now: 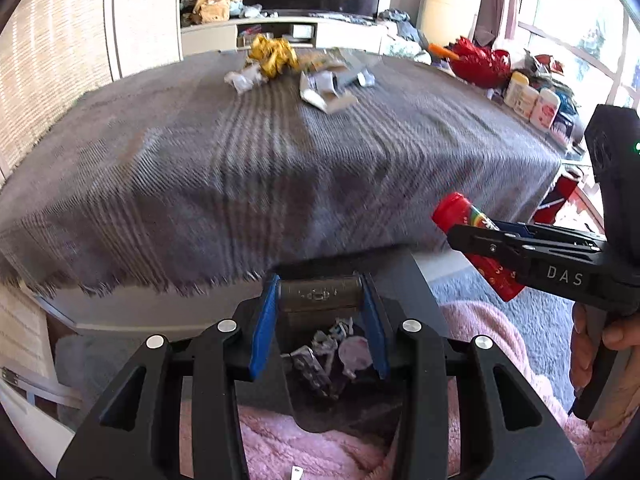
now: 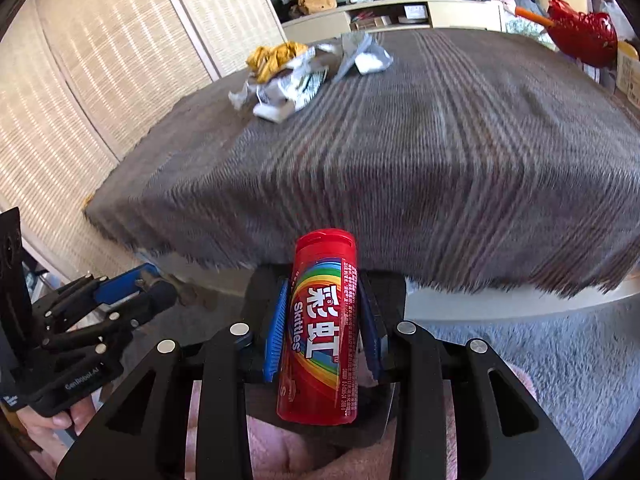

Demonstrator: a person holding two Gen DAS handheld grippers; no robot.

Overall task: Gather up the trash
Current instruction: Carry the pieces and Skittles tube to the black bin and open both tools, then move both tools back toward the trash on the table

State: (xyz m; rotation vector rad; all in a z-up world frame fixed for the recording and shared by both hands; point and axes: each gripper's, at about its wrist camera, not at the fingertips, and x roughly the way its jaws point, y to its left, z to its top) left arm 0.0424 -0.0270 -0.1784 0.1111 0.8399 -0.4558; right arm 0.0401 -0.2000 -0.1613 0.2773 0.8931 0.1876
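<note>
My right gripper [image 2: 324, 320] is shut on a red Skittles tube [image 2: 322, 332], held upright off the near edge of the table; the tube also shows in the left wrist view [image 1: 476, 236]. My left gripper [image 1: 320, 312] is shut on a dull brown cylinder [image 1: 320, 294] held crosswise between the blue pads. Below it is a dark bin [image 1: 384, 280] with crumpled wrappers [image 1: 332, 352] inside. More trash lies at the far side of the grey-blanketed table [image 1: 240, 168]: a yellow crumpled wrapper [image 1: 274, 56] and white and silver wrappers [image 1: 328, 86].
A red foil bag [image 1: 480, 62] and white jars [image 1: 528, 100] stand at the table's right end. A pink fluffy fabric [image 1: 480, 344] lies beside the bin and grey carpet [image 2: 560, 360] covers the floor. A TV unit [image 1: 304, 24] stands behind the table.
</note>
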